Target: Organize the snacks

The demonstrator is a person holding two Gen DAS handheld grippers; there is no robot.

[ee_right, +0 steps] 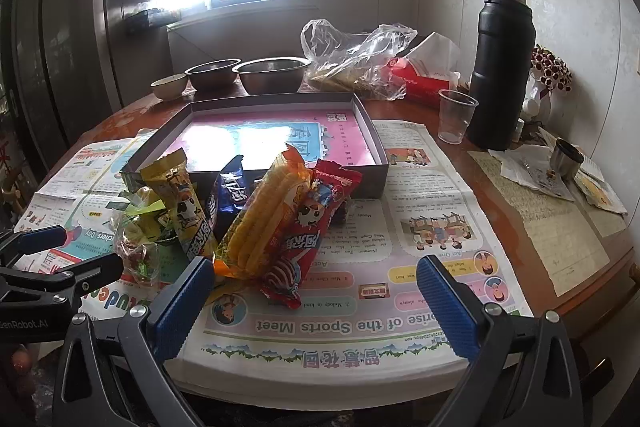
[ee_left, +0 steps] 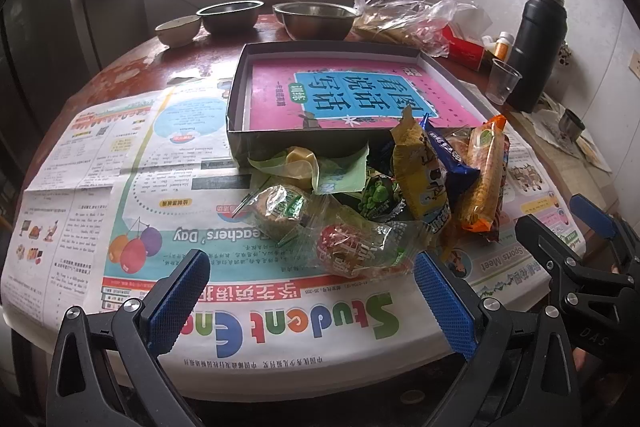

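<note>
A heap of wrapped snacks (ee_left: 384, 203) (ee_right: 240, 219) lies on the newspaper in front of a shallow dark box (ee_left: 236, 131) (ee_right: 380, 171) lined with a pink book cover. The heap holds a yellow packet (ee_left: 420, 171) (ee_right: 180, 199), a blue packet (ee_left: 452, 155) (ee_right: 228, 195), an orange wafer pack (ee_left: 484, 175) (ee_right: 260, 223), a red packet (ee_right: 304, 239) and clear-wrapped cakes (ee_left: 280, 207). My left gripper (ee_left: 312, 299) hovers open just short of the heap, nothing between its fingers. My right gripper (ee_right: 316, 303) is open too, its left finger (ee_right: 180, 307) close to the orange pack.
Newspaper (ee_left: 120, 187) (ee_right: 432, 207) covers the round wooden table. At the back stand two steel bowls (ee_left: 316, 19) (ee_right: 272, 75), a small bowl (ee_left: 178, 29), a plastic bag (ee_left: 404, 11) (ee_right: 352, 59), a red tissue box (ee_right: 428, 83), a clear cup (ee_left: 502, 81) (ee_right: 456, 115) and a black flask (ee_left: 538, 43) (ee_right: 502, 67).
</note>
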